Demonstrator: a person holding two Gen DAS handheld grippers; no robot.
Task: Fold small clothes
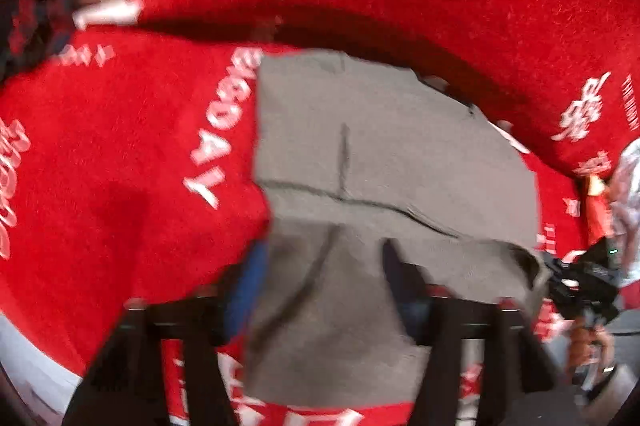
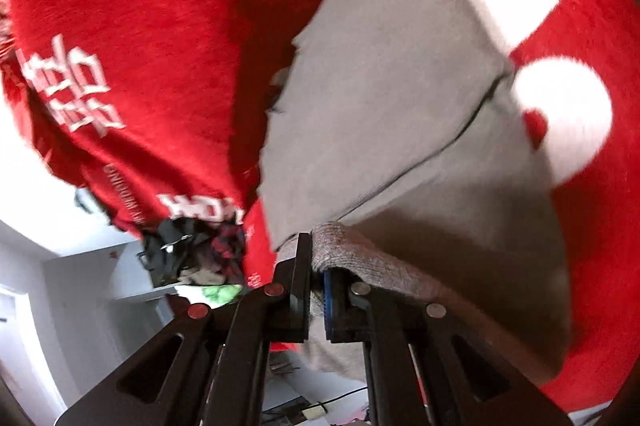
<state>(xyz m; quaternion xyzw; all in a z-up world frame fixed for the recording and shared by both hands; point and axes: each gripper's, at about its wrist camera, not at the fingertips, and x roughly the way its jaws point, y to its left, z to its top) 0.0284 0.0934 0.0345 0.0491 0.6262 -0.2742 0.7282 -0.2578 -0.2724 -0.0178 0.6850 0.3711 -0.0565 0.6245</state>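
A small grey knitted garment (image 1: 384,154) lies half-folded on a red fleece cloth with white lettering (image 1: 120,162), its edge pinched by the clamped right gripper (image 2: 318,282), likely to carry the fold over, while the left gripper (image 1: 324,290) stands open above it

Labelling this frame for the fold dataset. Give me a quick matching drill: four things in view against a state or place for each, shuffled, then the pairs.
Things:
1. left gripper
2. right gripper
3. grey knitted cloth garment
4. pile of dark crumpled clothes

States or places:
A. spread over the red printed table cover
B. jaws apart, pressing on nothing
C. at the far edge of the red cover
D. jaws clamped on a grey fabric edge

Pairs: 1-B, 2-D, 3-A, 4-C
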